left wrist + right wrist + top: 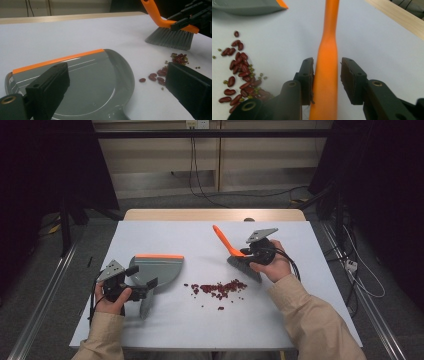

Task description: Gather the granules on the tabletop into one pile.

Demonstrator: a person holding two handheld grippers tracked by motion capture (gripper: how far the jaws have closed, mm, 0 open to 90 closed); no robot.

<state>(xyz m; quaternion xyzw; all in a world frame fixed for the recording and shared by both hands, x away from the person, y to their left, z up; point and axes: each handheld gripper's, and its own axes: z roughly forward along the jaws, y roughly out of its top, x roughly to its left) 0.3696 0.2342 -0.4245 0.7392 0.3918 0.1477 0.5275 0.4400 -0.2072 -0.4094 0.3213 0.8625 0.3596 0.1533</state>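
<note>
The right hand-held gripper has its jaws slightly apart around the orange brush handle: the left pad touches it, while a gap shows at the right pad. The left hand-held gripper stands wide open over the glossy grey dustpan, lower left of the high view. The left gripper view shows grey bristles resting on the white surface. Red beans lie scattered at centre.

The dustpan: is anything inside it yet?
The dustpan looks empty: bare grey tray, no beans. The red beans lie on the table beside it. Its near corners hide behind the left claw.
</note>
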